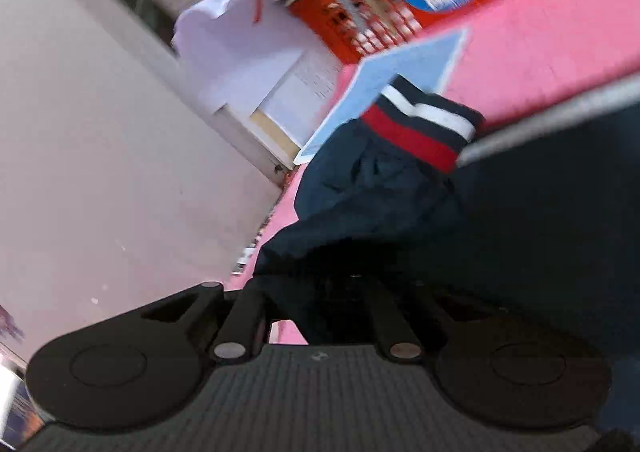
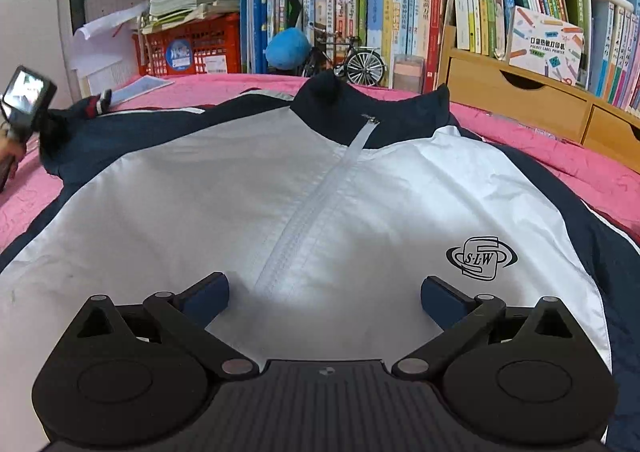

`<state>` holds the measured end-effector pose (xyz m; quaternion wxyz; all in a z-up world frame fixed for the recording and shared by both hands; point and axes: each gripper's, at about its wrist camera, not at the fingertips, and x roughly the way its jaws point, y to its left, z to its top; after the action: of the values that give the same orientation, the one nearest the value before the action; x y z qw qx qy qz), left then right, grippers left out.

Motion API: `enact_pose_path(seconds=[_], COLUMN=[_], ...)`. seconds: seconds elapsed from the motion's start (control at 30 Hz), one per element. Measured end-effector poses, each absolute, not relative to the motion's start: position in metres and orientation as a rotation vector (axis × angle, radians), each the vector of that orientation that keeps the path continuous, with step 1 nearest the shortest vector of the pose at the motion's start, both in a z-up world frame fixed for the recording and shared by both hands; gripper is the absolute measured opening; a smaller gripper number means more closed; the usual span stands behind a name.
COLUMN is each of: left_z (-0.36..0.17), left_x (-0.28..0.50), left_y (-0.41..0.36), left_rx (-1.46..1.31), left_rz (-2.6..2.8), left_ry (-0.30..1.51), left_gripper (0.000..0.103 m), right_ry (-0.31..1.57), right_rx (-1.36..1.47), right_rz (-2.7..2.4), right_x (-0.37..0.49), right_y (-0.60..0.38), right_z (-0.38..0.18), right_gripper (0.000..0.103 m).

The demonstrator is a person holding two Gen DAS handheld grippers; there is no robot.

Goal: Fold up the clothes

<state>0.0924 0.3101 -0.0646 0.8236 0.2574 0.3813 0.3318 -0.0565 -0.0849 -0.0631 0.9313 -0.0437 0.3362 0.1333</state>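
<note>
Navy-and-white zip-front nylon jacket (image 2: 280, 188) lies flat on pink quilted bed (image 2: 580, 172); left gripper (image 1: 320, 284) pinches its navy sleeve (image 1: 372, 192), ready for folding inward, while right gripper (image 2: 324, 292) hovers, jaws apart.

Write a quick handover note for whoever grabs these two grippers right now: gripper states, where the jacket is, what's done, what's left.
Left gripper: shut on the jacket's navy sleeve, near the striped cuff, over the jacket's left edge.
Right gripper: open, holding nothing, poised above the white chest of the jacket, near the zipper.
The jacket lies face up, zipped, spread on the pink bedspread, collar toward the bookshelf.
Done: jacket laid out, left sleeve gripped.
Left: probably fold that sleeve across the chest, then the other sleeve, then fold the body.
</note>
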Motion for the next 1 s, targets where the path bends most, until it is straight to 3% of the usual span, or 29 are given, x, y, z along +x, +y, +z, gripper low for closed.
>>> enact_pose_path(seconds=[0.13, 0.17, 0.4, 0.67, 0.9, 0.93, 0.97, 1.0], left_z=[-0.039, -0.030, 0.021, -0.003, -0.030, -0.029, -0.028, -0.026], left_x=[0.077, 0.073, 0.048, 0.100, 0.182, 0.192, 0.197, 0.199], left_y=[0.300, 0.298, 0.203, 0.060, 0.069, 0.075, 0.080, 0.086], left_rx=[0.433, 0.390, 0.301, 0.249, 0.313, 0.315, 0.311, 0.293], left_rz=[0.679, 0.670, 0.239, -0.371, -0.135, -0.078, -0.031, -0.013], left_ry=[0.733, 0.707, 0.518, 0.624, 0.659, 0.665, 0.672, 0.686], left_gripper=[0.033, 0.035, 0.035, 0.035, 0.037, 0.045, 0.062, 0.065], right_ry=[0.689, 0.689, 0.690, 0.690, 0.692, 0.693, 0.693, 0.694], right_rx=[-0.089, -0.089, -0.089, -0.089, -0.086, -0.085, -0.085, -0.084], right_rz=[0.273, 0.273, 0.276, 0.279, 0.281, 0.282, 0.282, 0.283], right_x=[-0.056, -0.056, -0.056, -0.056, -0.055, -0.055, -0.055, -0.054], right_y=[-0.084, -0.084, -0.085, -0.087, -0.088, -0.088, -0.089, -0.089], right_z=[-0.062, -0.062, -0.062, -0.062, -0.062, -0.062, -0.062, -0.062], right_gripper=[0.103, 0.103, 0.103, 0.103, 0.103, 0.103, 0.103, 0.103])
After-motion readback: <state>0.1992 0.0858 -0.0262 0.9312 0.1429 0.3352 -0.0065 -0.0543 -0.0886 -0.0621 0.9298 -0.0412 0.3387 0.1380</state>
